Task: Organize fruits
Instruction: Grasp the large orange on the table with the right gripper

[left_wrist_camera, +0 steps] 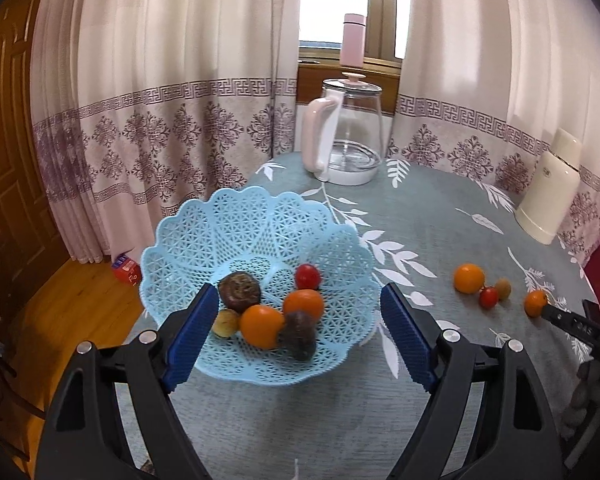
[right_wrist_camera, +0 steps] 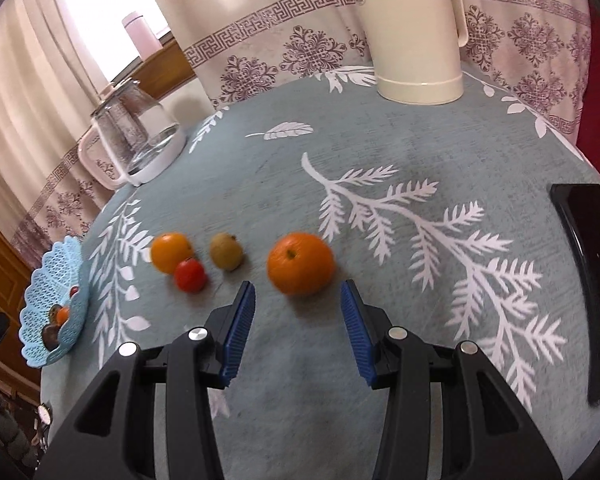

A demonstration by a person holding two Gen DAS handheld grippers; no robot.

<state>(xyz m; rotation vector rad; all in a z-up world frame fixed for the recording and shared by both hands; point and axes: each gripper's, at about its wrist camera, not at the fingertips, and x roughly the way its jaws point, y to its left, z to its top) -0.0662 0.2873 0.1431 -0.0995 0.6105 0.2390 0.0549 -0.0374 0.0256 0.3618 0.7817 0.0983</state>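
Fingers (right_wrist_camera: 240, 332) flanking orange (right_wrist_camera: 301, 263), untouched

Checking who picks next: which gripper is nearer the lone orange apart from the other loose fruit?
Right. The right gripper is open just before the lone orange; the left gripper hovers at the blue basket.

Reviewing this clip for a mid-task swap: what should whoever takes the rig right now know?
Left gripper: open, empty, over the blue basket.
Right gripper: open, empty, just short of the nearest orange.
Done: six fruits lie in the basket.
Left: four on the tablecloth: that orange, a second orange, a red tomato and a small brownish fruit.
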